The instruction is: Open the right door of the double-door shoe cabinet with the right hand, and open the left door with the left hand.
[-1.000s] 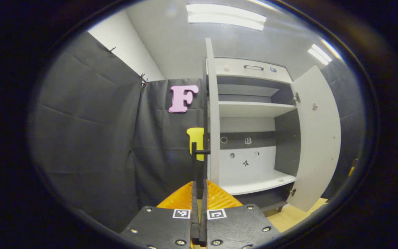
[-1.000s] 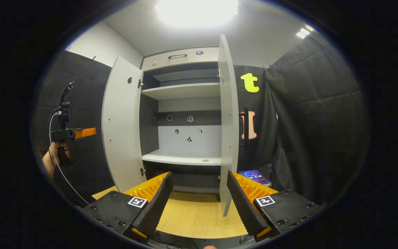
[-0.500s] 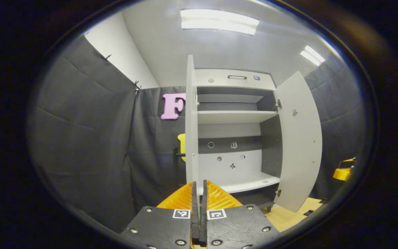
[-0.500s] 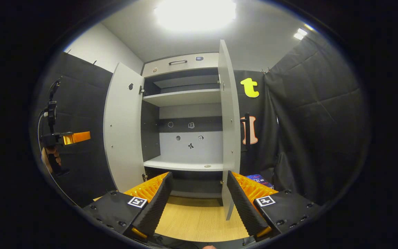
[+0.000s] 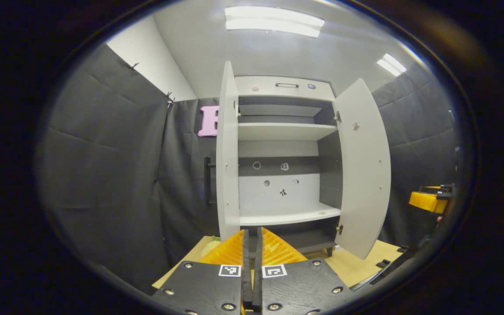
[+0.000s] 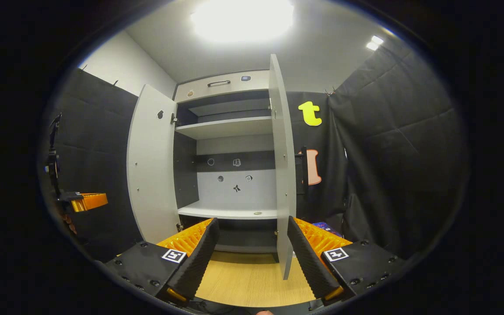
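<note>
- The cabinet (image 5: 285, 85) stands against the booth wall with both doors swung out, so judging from the frames the task looks done and what remains is backing off without disturbing anything.
- The left hand-held gripper (image 5: 252, 245) has its fingers pressed together on nothing, and it points at the lower edge of the left door (image 5: 227, 148). A forward nudge could knock that edge and swing the door partly shut.
- The right hand-held gripper (image 6: 252, 245) has its jaws spread wide and empty, with the bottom corner of the right door (image 6: 281, 166) showing between them, though apart from both fingers. A sideways drift could catch that corner on a finger and drag the door.
- In the left gripper view the right door (image 5: 362, 170) stands at an angle rather than fully back; its hinges (image 5: 336, 117) may let it creep inward if bumped.
- The left door's handle (image 5: 208, 180) sits on the outer face, close to the wall cloth. Pushing the door wider could press the handle into the cloth.
- The right door's handle (image 6: 304, 170) sits just as close to the cloth on its side, with the same risk.
- A book (image 6: 322, 227) lies low behind the right door; a wider swing might reach it, though its exact gap from the door cannot be judged.
- The other gripper (image 6: 83, 202) hangs well left of the left door (image 6: 151, 162); its trailing cable (image 6: 53, 148) could snag if the hand swings toward the door.
</note>
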Demonstrator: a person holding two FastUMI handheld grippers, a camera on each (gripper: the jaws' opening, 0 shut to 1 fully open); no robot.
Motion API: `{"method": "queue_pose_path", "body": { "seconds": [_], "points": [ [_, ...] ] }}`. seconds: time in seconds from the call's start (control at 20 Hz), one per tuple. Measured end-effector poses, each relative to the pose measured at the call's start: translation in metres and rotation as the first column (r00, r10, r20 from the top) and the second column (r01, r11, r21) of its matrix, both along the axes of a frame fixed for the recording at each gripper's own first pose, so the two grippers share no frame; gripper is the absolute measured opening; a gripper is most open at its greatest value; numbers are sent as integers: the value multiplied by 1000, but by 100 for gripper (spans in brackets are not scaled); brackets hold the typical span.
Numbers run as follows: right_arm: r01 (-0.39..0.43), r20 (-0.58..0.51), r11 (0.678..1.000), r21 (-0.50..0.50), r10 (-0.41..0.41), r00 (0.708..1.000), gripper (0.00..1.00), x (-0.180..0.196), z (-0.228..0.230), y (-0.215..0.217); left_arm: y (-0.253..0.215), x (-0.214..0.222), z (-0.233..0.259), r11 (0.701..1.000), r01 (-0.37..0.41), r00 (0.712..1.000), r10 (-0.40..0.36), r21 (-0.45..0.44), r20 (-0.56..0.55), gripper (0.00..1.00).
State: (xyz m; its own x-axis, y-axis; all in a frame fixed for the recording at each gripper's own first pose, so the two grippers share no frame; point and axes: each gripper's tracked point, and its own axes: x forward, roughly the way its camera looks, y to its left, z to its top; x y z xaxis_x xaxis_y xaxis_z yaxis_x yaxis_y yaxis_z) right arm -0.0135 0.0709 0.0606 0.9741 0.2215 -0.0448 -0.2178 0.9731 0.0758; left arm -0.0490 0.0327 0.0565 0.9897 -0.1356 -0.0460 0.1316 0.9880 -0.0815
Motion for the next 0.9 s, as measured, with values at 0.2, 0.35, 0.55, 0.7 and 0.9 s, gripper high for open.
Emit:
{"method": "queue_pose_path", "body": {
  "seconds": [0.2,0.35,0.55,0.7,0.9],
  "points": [
    [11,6,1000,3,-11,1000,98,-2,2,-2,0,-10,7,1000,-12,1000,12,25,26,2],
    [13,8,1000,8,-13,1000,98,-4,2,-2,-1,-13,11,1000,-21,999,20,14,47,2],
    [22,12,1000,9,-22,1000,98,-6,3,-3,-1,-17,12,999,-24,999,23,27,47,2],
    [25,13,1000,5,-25,1000,93,-9,3,-3,0,-15,8,999,-34,999,33,35,33,11],
    [32,13,999,5,-32,999,93,-10,3,-4,3,-14,0,998,-49,999,48,47,6,31]
  ]
}}
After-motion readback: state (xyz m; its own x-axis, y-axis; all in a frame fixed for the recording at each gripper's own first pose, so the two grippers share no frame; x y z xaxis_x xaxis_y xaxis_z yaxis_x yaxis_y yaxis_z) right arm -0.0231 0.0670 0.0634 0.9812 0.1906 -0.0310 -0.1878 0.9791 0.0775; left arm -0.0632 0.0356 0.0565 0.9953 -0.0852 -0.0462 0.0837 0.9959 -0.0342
